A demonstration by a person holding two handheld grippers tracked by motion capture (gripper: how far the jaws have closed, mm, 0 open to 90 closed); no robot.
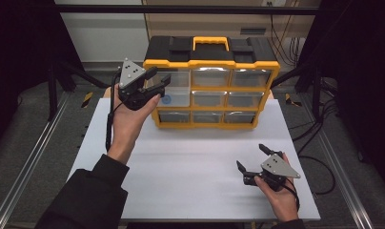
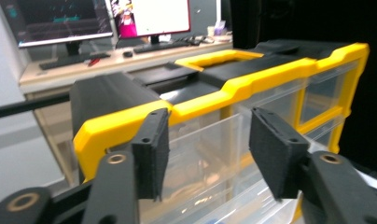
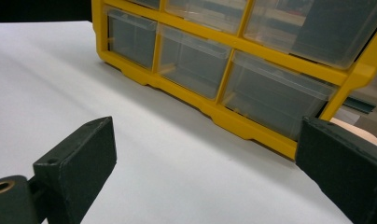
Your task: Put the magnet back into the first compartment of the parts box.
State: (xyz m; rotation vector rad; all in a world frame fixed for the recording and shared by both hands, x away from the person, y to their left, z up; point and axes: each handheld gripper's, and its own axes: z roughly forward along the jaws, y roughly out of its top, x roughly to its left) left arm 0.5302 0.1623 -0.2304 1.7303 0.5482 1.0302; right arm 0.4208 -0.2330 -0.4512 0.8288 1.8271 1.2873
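Observation:
A yellow and black organizer (image 1: 212,62) with clear drawers stands at the back of the white table. Its top-left drawer (image 1: 178,90) sticks out from the frame, with a small blue round thing (image 1: 167,100) inside it. My left gripper (image 1: 158,78) is held up in front of that drawer, open, its jaws on either side of the drawer's front. In the left gripper view the left gripper (image 2: 210,156) frames the clear drawer (image 2: 210,126) under the yellow rim (image 2: 214,100). My right gripper (image 1: 250,156) is low over the table's front right, open and holding nothing. The right gripper (image 3: 210,163) points at the organizer's bottom row (image 3: 252,133).
The white table top (image 1: 190,181) spreads in front of the organizer. Metal rails (image 1: 28,157) run along the floor at the left, and cables (image 1: 319,167) lie at the right. Behind the organizer, a desk with monitors (image 2: 149,16) is in the left gripper view.

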